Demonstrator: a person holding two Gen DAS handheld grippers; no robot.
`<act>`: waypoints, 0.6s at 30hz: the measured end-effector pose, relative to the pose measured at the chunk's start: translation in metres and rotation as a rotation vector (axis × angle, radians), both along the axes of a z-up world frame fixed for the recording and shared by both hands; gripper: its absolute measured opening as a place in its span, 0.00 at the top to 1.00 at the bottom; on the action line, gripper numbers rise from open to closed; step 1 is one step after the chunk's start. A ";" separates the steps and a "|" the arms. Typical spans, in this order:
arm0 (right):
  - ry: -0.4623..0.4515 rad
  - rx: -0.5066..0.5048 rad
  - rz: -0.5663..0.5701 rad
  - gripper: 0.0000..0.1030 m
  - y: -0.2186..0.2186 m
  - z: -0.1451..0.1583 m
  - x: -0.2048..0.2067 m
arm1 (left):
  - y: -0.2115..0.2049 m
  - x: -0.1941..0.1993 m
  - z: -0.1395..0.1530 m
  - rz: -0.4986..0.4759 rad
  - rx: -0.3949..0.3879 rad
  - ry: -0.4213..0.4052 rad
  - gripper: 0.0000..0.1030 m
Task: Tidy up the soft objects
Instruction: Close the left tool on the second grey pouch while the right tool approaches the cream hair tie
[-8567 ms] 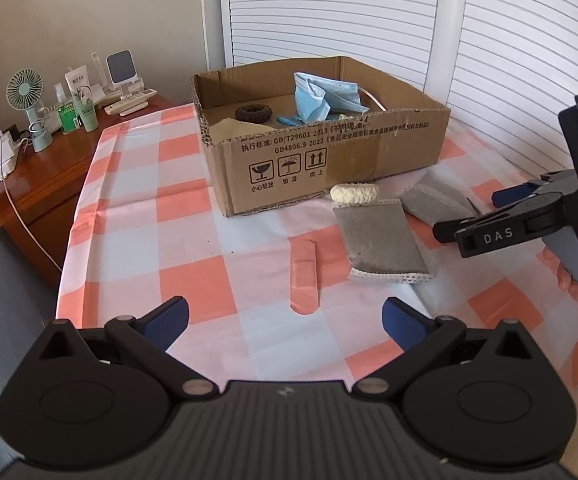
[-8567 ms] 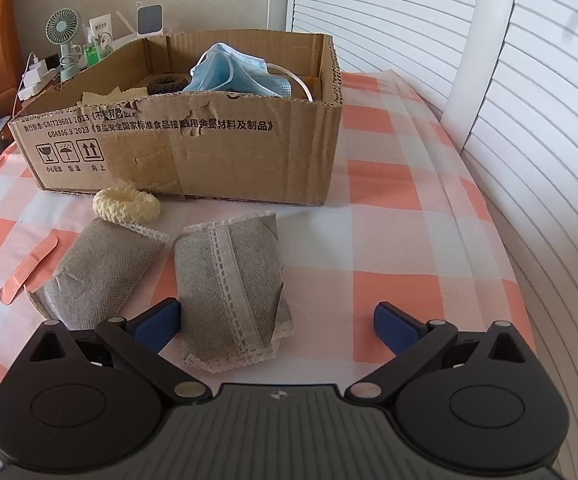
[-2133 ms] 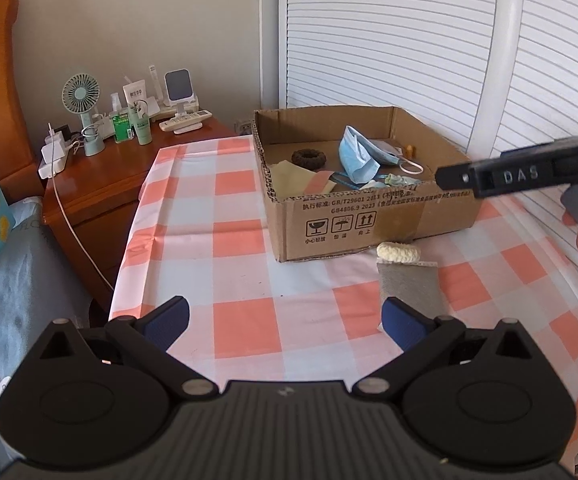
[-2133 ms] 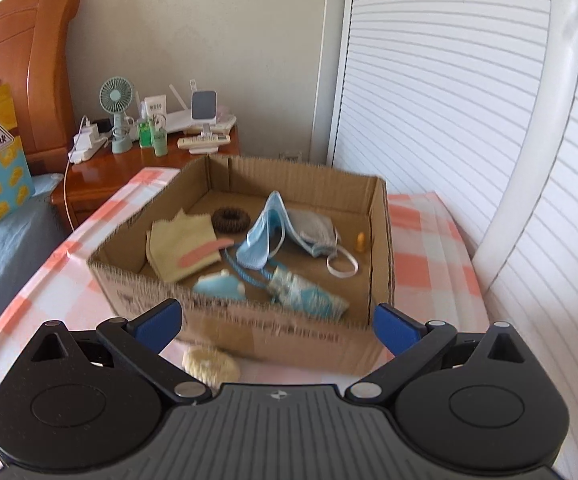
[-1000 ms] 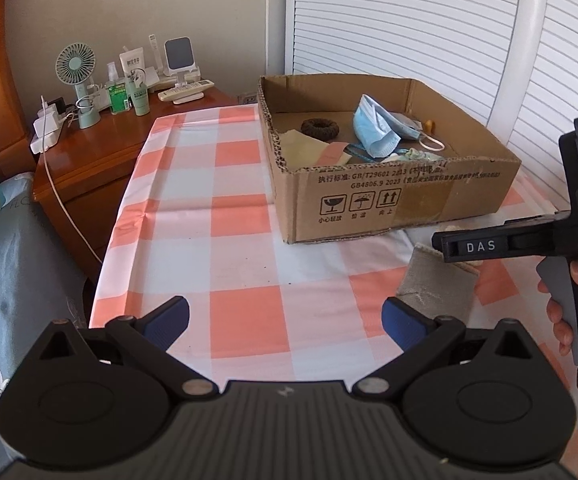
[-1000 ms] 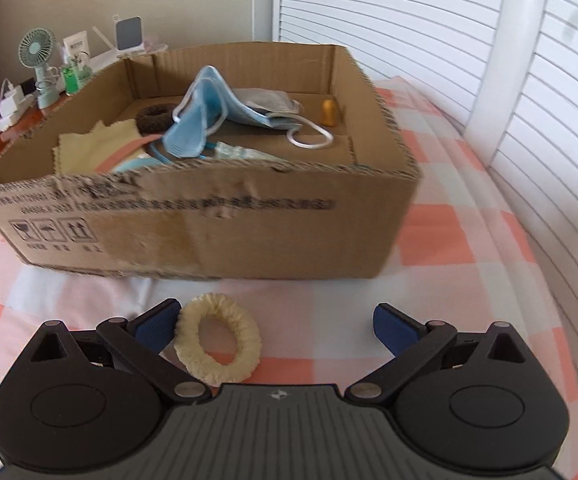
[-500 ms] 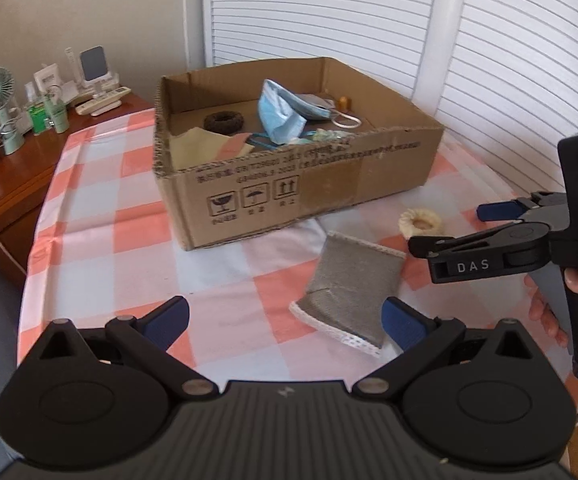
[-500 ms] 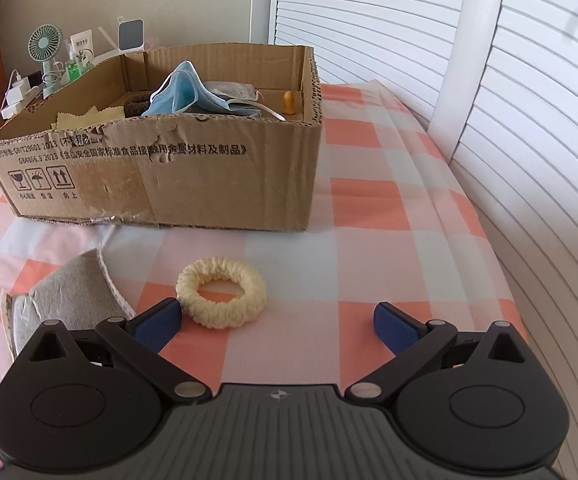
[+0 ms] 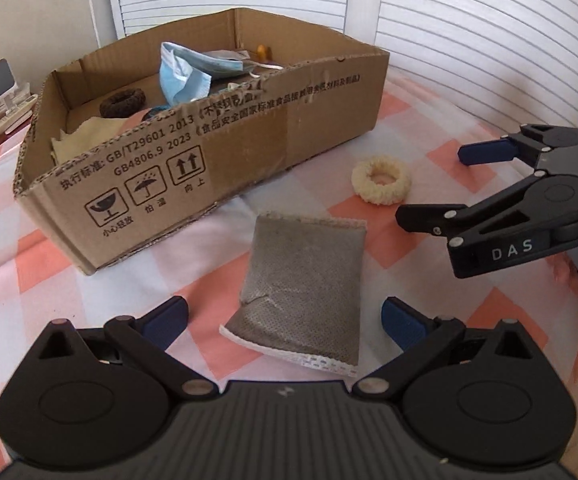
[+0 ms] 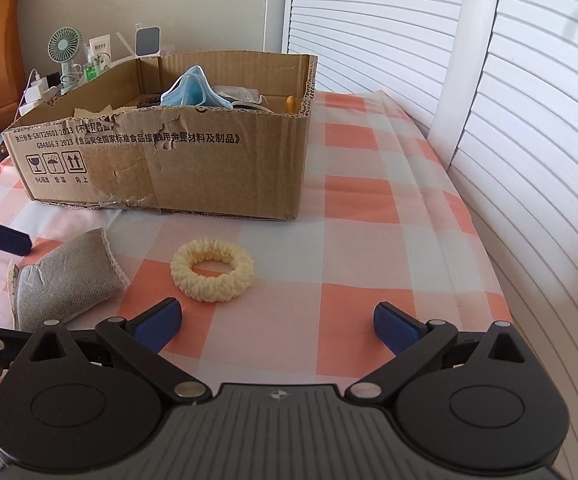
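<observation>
A grey fabric pouch (image 9: pixel 304 282) lies on the checked tablecloth just ahead of my open, empty left gripper (image 9: pixel 285 318), between its fingers' line. It also shows in the right wrist view (image 10: pixel 67 280). A cream scrunchie (image 10: pixel 212 271) lies just ahead of my open, empty right gripper (image 10: pixel 277 322); in the left wrist view the scrunchie (image 9: pixel 381 181) is right of the pouch. The open cardboard box (image 9: pixel 249 120) behind them holds a blue face mask (image 9: pixel 185 74), a dark scrunchie (image 9: pixel 123 102) and a yellow cloth (image 9: pixel 89 138). The box (image 10: pixel 193 152) also shows in the right wrist view.
The right gripper's body (image 9: pixel 529 216) stands at the right in the left wrist view. White louvred doors (image 10: pixel 509 100) run along the table's right and back. A wooden nightstand with a small fan (image 10: pixel 65 50) and bottles is far left.
Both grippers have moved lower and closer to the table. The pouch and the cream scrunchie now appear larger and nearer. Both grippers stay open.
</observation>
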State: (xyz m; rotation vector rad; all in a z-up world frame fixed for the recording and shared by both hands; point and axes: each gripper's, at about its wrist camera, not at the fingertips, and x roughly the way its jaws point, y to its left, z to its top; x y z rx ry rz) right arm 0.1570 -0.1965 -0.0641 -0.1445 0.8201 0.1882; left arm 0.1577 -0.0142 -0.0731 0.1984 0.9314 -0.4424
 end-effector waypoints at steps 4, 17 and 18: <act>-0.019 0.006 0.012 0.00 -0.002 -0.001 -0.003 | -0.008 0.006 0.000 -0.060 0.004 -0.002 0.01; -0.018 -0.002 0.047 0.00 0.003 0.001 -0.010 | 0.003 0.003 0.010 0.034 -0.049 -0.036 0.57; -0.014 0.000 0.058 0.00 0.006 0.001 -0.011 | 0.007 0.001 0.011 0.059 -0.052 -0.041 0.57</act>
